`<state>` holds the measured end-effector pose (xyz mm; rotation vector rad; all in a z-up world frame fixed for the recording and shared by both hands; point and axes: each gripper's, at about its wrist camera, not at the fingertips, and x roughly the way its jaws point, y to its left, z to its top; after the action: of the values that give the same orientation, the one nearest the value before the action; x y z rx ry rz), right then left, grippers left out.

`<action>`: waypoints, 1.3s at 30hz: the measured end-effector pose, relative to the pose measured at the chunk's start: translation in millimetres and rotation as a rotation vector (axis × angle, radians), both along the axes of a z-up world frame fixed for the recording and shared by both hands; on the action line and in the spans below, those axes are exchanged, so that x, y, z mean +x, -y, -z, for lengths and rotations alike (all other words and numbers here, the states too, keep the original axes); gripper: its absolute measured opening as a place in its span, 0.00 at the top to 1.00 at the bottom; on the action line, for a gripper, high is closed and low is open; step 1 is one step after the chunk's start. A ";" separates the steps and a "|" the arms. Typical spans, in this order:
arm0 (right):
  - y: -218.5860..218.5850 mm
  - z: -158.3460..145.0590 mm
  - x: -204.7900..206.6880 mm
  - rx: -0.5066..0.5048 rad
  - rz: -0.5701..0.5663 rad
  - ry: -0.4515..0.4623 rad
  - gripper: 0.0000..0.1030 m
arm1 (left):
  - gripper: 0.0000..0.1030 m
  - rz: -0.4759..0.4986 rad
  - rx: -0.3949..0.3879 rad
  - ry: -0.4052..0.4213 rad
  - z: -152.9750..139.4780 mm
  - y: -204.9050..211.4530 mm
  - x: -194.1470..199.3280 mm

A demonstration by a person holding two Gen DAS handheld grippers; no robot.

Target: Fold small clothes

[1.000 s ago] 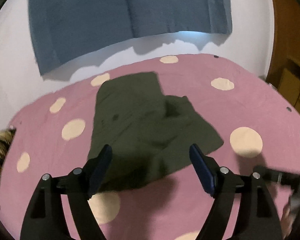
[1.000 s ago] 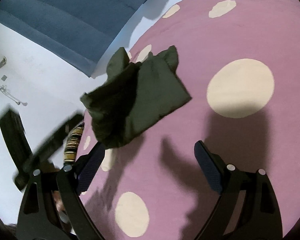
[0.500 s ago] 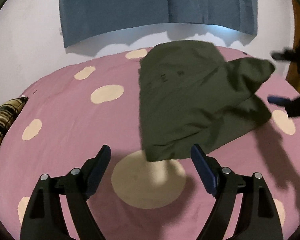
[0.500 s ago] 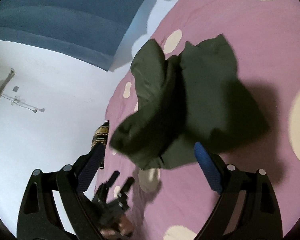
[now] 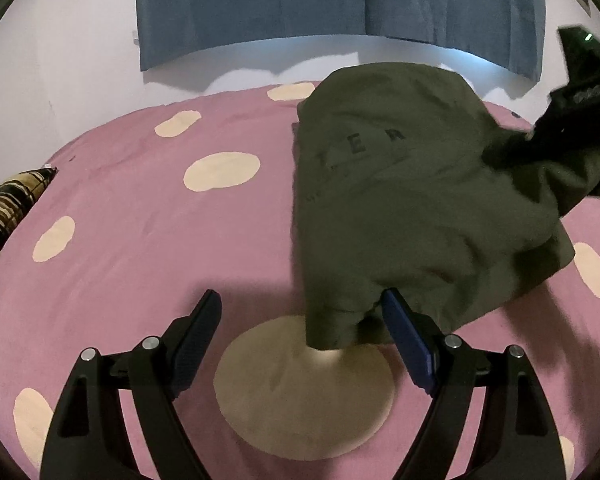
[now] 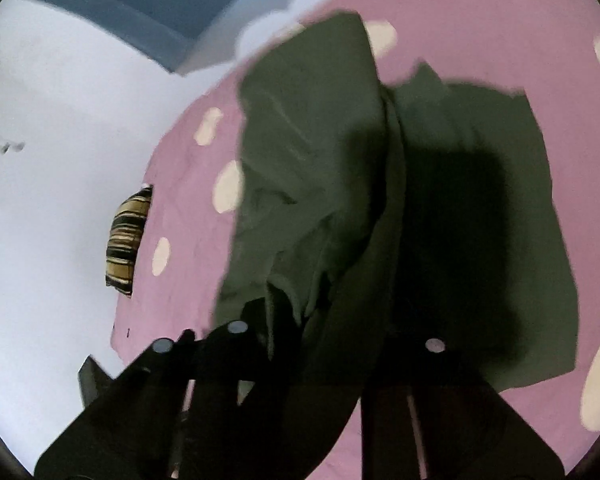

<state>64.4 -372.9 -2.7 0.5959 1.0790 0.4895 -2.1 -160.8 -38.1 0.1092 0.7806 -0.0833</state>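
Observation:
A dark olive garment [image 5: 400, 200] with dark lettering lies rumpled on the pink bedspread with cream dots [image 5: 139, 220]. My left gripper [image 5: 300, 320] is open just above the bed. The garment's near corner lies between its fingers, against the right finger [image 5: 404, 328]. My right gripper [image 5: 572, 128] shows in the left wrist view at the garment's far right edge, with cloth bunched at it. In the right wrist view the olive garment [image 6: 320, 168] fills the middle and covers my right gripper's [image 6: 332, 344] fingertips; its jaws stand close together with cloth between them.
A blue curtain [image 5: 340, 4] hangs on the white wall behind the bed. A striped yellow and black cushion [image 5: 7, 204] lies at the bed's left edge; it also shows in the right wrist view [image 6: 127, 236].
Both grippers moved closer to the garment. The right gripper went from open to closed on the garment's edge. The left gripper stays open, now with the near corner between its fingers.

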 end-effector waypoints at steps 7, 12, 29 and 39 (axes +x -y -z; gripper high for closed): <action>21.2 -47.8 -19.9 0.023 0.006 0.184 0.91 | 0.15 0.056 -0.024 0.055 -22.2 9.9 -3.3; 66.5 -16.6 -15.8 0.077 0.080 0.150 0.91 | 0.15 0.124 0.010 0.093 -22.0 29.6 -6.7; 116.6 80.8 -24.5 0.232 0.167 0.007 0.58 | 0.15 0.184 0.050 0.054 0.2 34.9 -11.1; 129.5 71.1 -73.3 0.149 0.164 0.054 0.41 | 0.14 0.159 0.031 0.059 1.0 25.0 -10.6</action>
<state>-8.9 -502.4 -73.7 0.7922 0.9390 0.4423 -12.7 -185.8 -39.1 0.2023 0.7131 -0.2181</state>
